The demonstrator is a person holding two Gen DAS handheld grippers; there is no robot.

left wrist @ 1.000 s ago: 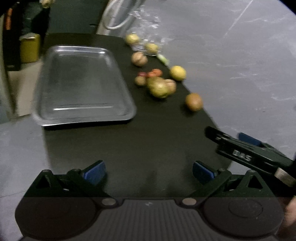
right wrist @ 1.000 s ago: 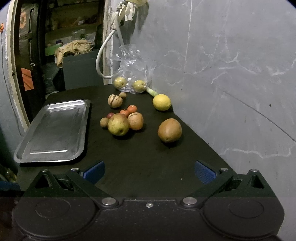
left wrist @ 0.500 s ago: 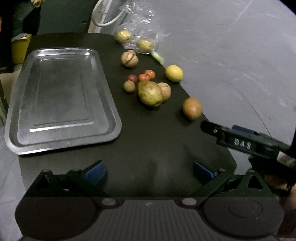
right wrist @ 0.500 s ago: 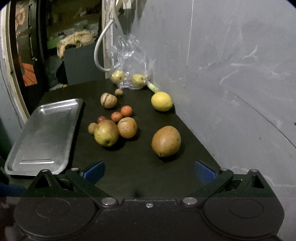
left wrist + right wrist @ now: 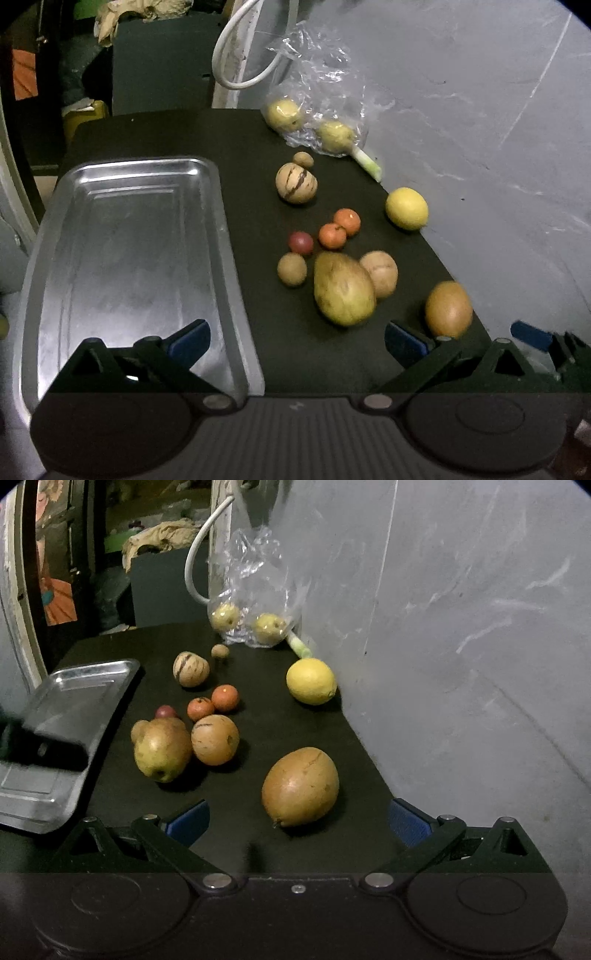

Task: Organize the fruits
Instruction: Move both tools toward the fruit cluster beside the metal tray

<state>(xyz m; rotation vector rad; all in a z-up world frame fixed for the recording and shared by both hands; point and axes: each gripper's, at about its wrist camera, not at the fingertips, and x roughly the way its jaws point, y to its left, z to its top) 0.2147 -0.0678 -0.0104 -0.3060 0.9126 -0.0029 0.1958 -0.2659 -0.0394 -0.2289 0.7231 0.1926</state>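
Right gripper [image 5: 297, 821], fingers spread apart and empty, faces the large brown fruit [image 5: 300, 785] lying near, just ahead of its jaws. Left gripper [image 5: 297, 341], also apart, hangs over the metal tray's [image 5: 44, 258] near right rim. Risk: the rounded fruit likely rolls off the near table edge if nudged off-centre.

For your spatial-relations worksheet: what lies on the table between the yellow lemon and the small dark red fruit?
Two small orange fruits, touching each other, lie between the yellow lemon and the small dark red fruit. The left wrist view shows it best.
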